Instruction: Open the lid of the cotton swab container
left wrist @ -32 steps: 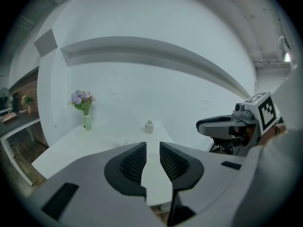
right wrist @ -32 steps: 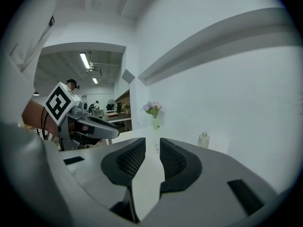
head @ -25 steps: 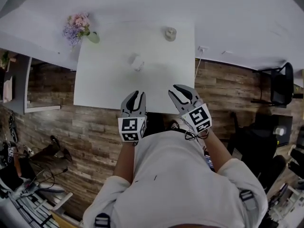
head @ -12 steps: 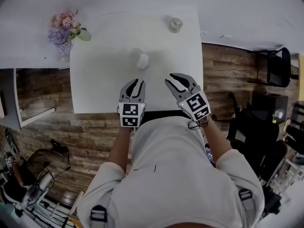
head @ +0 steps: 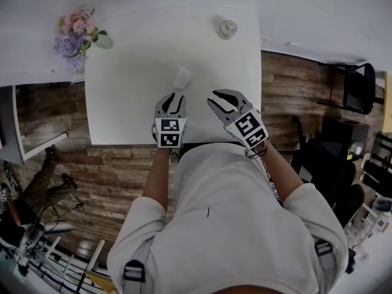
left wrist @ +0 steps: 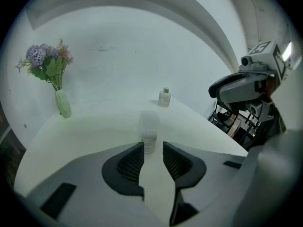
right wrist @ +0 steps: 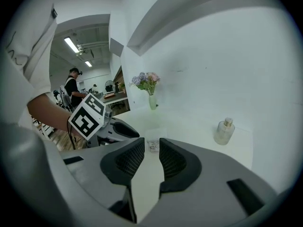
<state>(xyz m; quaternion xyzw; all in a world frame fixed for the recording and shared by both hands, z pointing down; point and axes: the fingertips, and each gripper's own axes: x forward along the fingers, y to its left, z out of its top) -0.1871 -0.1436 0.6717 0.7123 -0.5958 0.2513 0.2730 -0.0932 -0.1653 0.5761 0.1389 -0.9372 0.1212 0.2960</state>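
The white table (head: 135, 103) fills the middle of the head view, and the person stands at its near edge with both grippers held over it. The left gripper (head: 172, 97) points at the cotton swab container (head: 182, 77). Its jaws are opening, with only bare tabletop in the gap between them, and the container stands just beyond the tips, in line with that gap. The right gripper (head: 219, 98) hovers beside it to the right, its jaws a little apart and holding nothing.

The container (left wrist: 148, 126) stands upright near the middle of the table, apart from both grippers. It is a small translucent tub, and its lid appears to be in place. A vase of flowers (head: 78, 32) stands at the far left corner and a small glass bottle (head: 227, 28) at the far edge, both well apart from the container.

Judging by this, the task has hardly begun. The container must be reached and steadied, and then the lid opened.
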